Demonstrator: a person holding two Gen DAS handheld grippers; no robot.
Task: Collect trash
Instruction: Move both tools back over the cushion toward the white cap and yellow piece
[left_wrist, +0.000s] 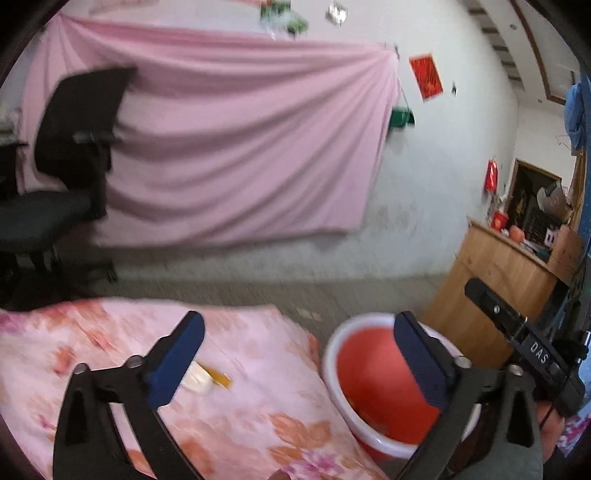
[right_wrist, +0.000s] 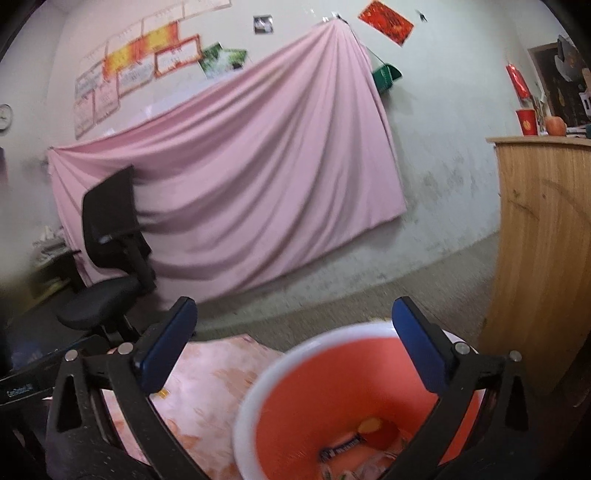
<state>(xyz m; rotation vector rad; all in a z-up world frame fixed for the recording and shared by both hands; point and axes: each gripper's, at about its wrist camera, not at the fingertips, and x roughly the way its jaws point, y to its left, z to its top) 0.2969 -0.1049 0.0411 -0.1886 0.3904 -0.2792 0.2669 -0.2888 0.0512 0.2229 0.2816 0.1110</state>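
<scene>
A red bucket (left_wrist: 373, 380) with a white rim stands beside a table under a pink floral cloth (left_wrist: 240, 424). A white and yellow wrapper (left_wrist: 207, 378) lies on the cloth by the left pad of my left gripper (left_wrist: 297, 325), which is open and empty above the cloth's edge. Part of the right tool's black body (left_wrist: 517, 332) shows on the right. In the right wrist view my right gripper (right_wrist: 295, 314) hangs open and empty over the bucket (right_wrist: 314, 387). Inside it lie a dark wrapper (right_wrist: 340, 448), an orange scrap (right_wrist: 369, 424) and more litter.
A black office chair (left_wrist: 66, 155) stands at the left, in front of a pink sheet (left_wrist: 240, 140) hung on the wall. A wooden cabinet (right_wrist: 543, 258) rises right of the bucket, with a red cup (right_wrist: 526, 121) and an apple (right_wrist: 555, 124) on top.
</scene>
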